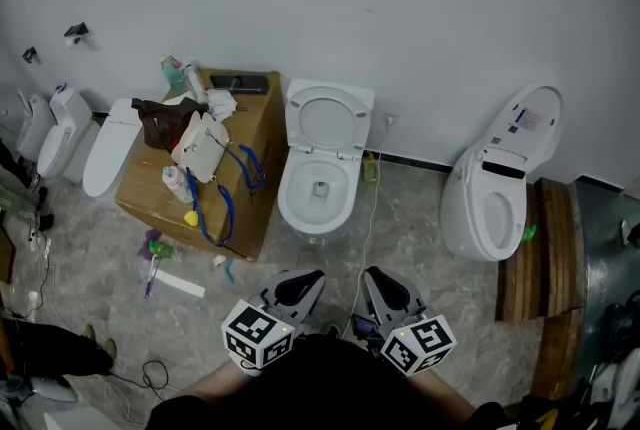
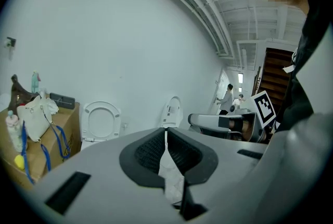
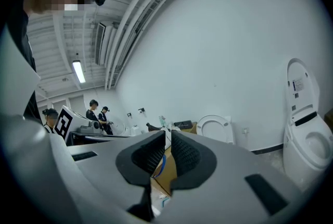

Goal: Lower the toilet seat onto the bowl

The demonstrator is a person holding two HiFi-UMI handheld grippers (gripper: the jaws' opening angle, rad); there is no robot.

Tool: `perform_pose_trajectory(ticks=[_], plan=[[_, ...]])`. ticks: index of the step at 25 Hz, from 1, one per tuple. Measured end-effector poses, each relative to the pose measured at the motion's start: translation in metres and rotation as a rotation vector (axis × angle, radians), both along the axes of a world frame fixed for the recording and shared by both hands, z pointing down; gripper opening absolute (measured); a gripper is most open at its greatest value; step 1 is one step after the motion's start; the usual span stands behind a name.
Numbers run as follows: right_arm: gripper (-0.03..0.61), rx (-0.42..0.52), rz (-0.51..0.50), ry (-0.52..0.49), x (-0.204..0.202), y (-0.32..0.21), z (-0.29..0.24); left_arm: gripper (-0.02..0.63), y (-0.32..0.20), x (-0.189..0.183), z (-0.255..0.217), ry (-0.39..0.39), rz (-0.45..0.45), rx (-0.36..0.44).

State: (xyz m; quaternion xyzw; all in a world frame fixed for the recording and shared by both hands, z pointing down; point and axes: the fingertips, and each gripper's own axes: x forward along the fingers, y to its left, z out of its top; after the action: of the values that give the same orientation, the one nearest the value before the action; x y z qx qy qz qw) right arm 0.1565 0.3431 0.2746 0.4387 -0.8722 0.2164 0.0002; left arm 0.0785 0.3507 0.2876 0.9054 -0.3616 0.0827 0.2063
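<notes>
My left gripper (image 1: 300, 284) and right gripper (image 1: 385, 289), pinched shut and empty, face the toilet (image 1: 318, 196), seat (image 1: 328, 116) up, box (image 1: 252, 123) beside; only gripper views show bystanders (image 3: 98, 113).

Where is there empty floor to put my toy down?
The floor between the middle toilet and the right toilet is bare, save a thin cable. The box top is crowded, and litter lies before it.

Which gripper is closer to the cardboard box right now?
Left. In the head view the left gripper sits just right of the cardboard box's near corner. The right gripper is farther right, beyond the left one.
</notes>
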Motion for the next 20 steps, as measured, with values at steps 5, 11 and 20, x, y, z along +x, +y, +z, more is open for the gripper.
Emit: perform_pose_trajectory(ticks=[5, 11, 20], plan=[[0.055, -0.001, 0.042, 0.016, 0.000, -0.026, 0.004, 0.021, -0.029, -0.002, 0.004, 0.010, 0.036, 0.002], [0.055, -0.036, 0.084, 0.010, -0.019, -0.078, 0.009, 0.022, -0.083, -0.020, 0.004, 0.012, 0.082, 0.000], [0.055, -0.067, 0.107, 0.022, -0.073, -0.156, 0.012, 0.021, -0.164, -0.068, 0.003, 0.025, 0.140, -0.021]])
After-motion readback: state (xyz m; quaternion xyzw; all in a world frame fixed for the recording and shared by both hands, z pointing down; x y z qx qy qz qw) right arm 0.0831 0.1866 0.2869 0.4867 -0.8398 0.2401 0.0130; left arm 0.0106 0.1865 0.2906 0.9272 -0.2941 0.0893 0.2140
